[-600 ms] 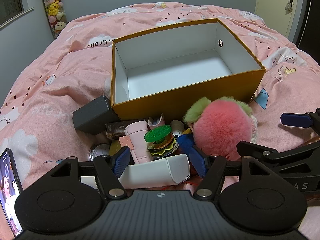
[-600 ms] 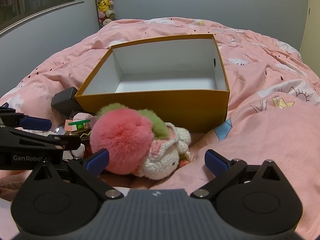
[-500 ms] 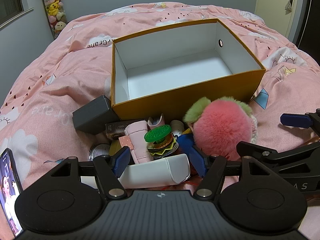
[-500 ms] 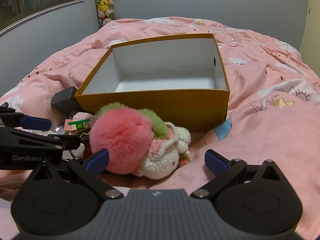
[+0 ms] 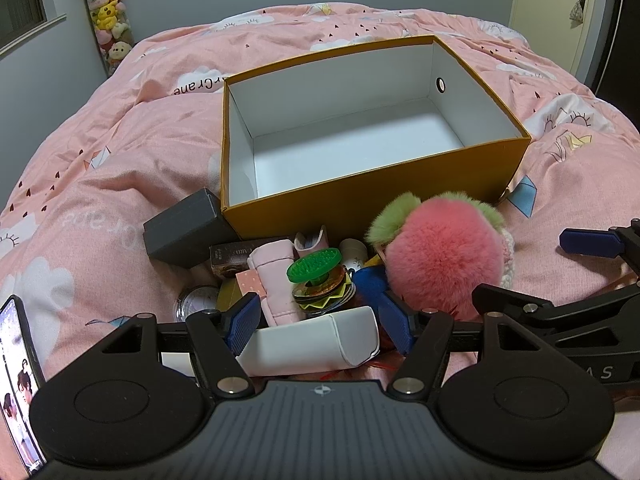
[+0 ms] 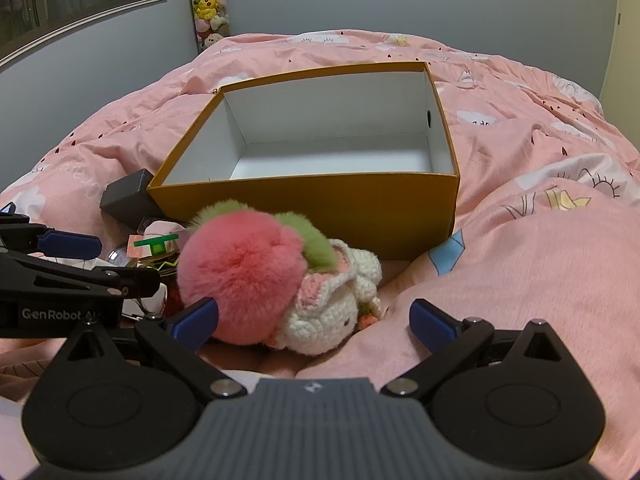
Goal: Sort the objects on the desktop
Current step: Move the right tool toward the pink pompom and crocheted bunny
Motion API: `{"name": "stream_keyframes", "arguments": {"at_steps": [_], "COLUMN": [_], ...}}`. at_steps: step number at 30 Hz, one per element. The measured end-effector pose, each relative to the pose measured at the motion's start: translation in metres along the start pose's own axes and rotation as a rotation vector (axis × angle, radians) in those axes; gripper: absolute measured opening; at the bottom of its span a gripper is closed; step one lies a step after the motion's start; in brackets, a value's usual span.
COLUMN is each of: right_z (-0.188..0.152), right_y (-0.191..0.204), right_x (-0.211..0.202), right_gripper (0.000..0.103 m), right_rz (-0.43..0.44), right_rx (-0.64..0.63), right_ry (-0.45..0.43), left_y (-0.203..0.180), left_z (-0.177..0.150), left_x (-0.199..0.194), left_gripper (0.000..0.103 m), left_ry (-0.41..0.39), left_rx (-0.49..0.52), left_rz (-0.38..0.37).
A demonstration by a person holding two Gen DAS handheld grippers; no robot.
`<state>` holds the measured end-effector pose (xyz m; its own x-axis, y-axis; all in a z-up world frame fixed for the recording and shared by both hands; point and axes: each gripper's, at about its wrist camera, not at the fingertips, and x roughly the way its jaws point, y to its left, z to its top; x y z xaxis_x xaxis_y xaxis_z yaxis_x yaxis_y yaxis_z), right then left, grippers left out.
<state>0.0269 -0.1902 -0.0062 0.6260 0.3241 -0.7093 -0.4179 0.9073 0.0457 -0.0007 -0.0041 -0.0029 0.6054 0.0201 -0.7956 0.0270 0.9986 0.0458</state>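
An orange box (image 5: 376, 200) with a white, empty inside stands open on the pink bedspread (image 5: 100, 184). In front of it lies a heap of small things: a white case (image 5: 312, 340), a pink pouch (image 5: 276, 280), a green toy top (image 5: 316, 268) and a pink-and-green plush ball (image 5: 444, 264). My left gripper (image 5: 320, 320) is open, low over the white case, which lies between its fingers without being pressed. The right gripper (image 6: 316, 320) is open too. The plush ball (image 6: 240, 276) and a white crocheted bunny (image 6: 332, 308) sit between its wide-spread fingers.
A dark grey box (image 5: 184, 232) leans at the orange box's left corner (image 6: 128, 196). A small round clock (image 5: 192, 304) lies in the heap. A lit phone (image 5: 16, 380) is at the far left edge. A tube of plush toys (image 5: 106, 12) stands by the wall.
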Motion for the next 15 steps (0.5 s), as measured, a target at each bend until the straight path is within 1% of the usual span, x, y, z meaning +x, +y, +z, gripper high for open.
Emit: {"name": "stream_keyframes", "arguments": {"at_steps": [10,14,15], "right_z": [0.0,0.0011,0.0022], "right_y": [0.0,-0.0037,-0.006], "right_x": [-0.0005,-0.0031,-0.0047], "right_gripper": [0.102,0.1,0.097], "right_rz": [0.0,0.01,0.013], "right_rx": [-0.003,0.001,0.004], "right_ry": [-0.001,-0.01,-0.011], "left_y": [0.0002,-0.0013,-0.0016], "left_z": [-0.0012,-0.0022,-0.002], "left_x": [0.0001,-0.0032,-0.0057], "left_gripper": [0.075,0.075,0.075], "left_ry": [0.0,-0.02,-0.031], "left_rx": [-0.001,0.006,0.012], "left_rz": [-0.005,-0.044,-0.055]}}
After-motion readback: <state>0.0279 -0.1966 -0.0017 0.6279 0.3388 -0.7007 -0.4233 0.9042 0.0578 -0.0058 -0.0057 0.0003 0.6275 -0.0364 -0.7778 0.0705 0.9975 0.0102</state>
